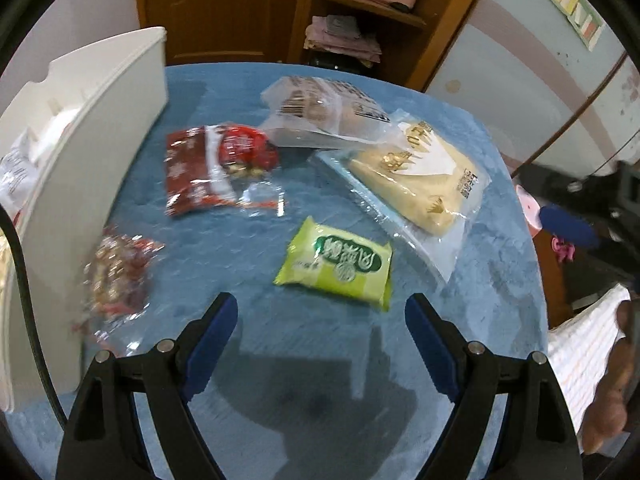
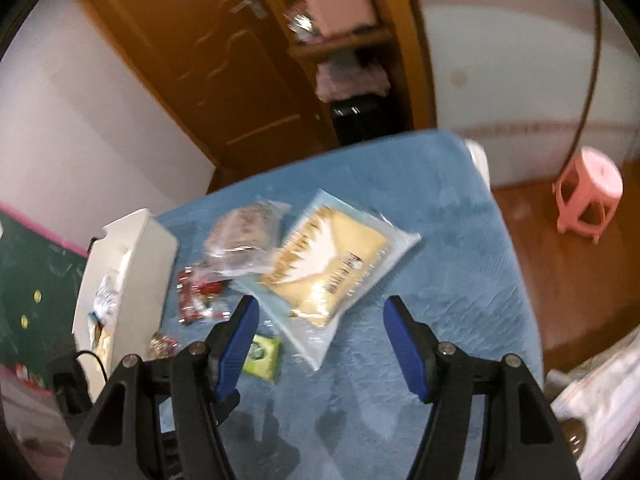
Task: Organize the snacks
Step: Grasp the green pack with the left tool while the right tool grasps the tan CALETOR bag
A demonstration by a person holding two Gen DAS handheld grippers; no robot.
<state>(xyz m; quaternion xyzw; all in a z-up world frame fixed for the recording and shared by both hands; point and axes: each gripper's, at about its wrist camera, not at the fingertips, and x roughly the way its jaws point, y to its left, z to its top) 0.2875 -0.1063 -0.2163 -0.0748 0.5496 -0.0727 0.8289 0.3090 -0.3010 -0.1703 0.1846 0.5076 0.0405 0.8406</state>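
Several snack packs lie on a blue cloth-covered table (image 1: pixel 304 360). A green packet (image 1: pixel 335 267) lies just beyond my left gripper (image 1: pixel 320 312), which is open and empty above the cloth. Farther off are a red bag (image 1: pixel 208 170), a clear bag of brown buns (image 1: pixel 320 108), a yellow pastry bag (image 1: pixel 412 176) and a clear bag of wrapped sweets (image 1: pixel 116 276) at the left. My right gripper (image 2: pixel 318 312) hangs open and empty over the near end of the yellow pastry bag (image 2: pixel 328 264); the green packet (image 2: pixel 262 354) peeks out beside its left finger.
A white bin (image 1: pixel 80 140) with some packs inside stands at the table's left edge, also the white bin (image 2: pixel 128 272) in the right wrist view. A wooden door and shelves stand behind the table. A pink stool (image 2: pixel 586 196) stands on the floor to the right. A person's hand (image 1: pixel 612 392) shows at right.
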